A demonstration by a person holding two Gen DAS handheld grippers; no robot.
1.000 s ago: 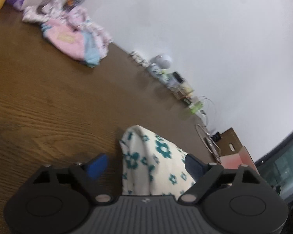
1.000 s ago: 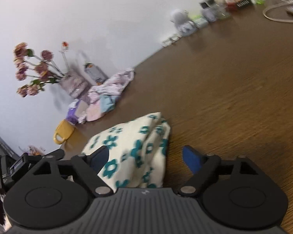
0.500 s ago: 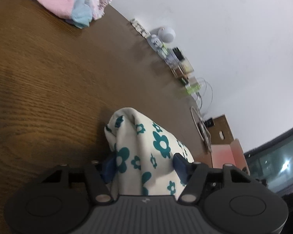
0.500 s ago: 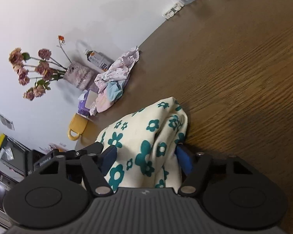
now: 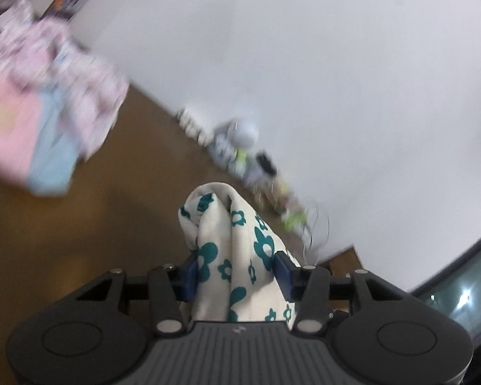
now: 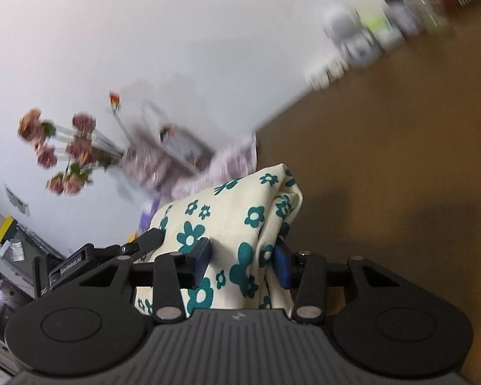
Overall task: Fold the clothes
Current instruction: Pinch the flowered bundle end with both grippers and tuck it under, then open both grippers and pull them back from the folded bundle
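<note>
Brown wood desk (image 5: 80, 231) runs back to a white wall (image 5: 304, 64), with small jars and bottles (image 5: 253, 166) lined up along it. Flowers (image 6: 64, 154) stand by the wall too.

A second ago both pairs of fingers were wide, with the cloth (image 5: 234, 250) lying on the desk between them. Now the left gripper (image 5: 235, 272) has its fingers pressed in on the cloth, and the right gripper (image 6: 242, 264) has done the same on its side. The cloth is cream with teal flowers. It bunches up between the blue pads and looks lifted off the desk, and the blur says both hands are moving fast.

So the cloth is caught at two spots and can be carried or swung over. A pink and blue pile (image 5: 32, 122) of other clothes lies far back on the desk. I cannot tell if this cloth is half folded or being moved away.
</note>
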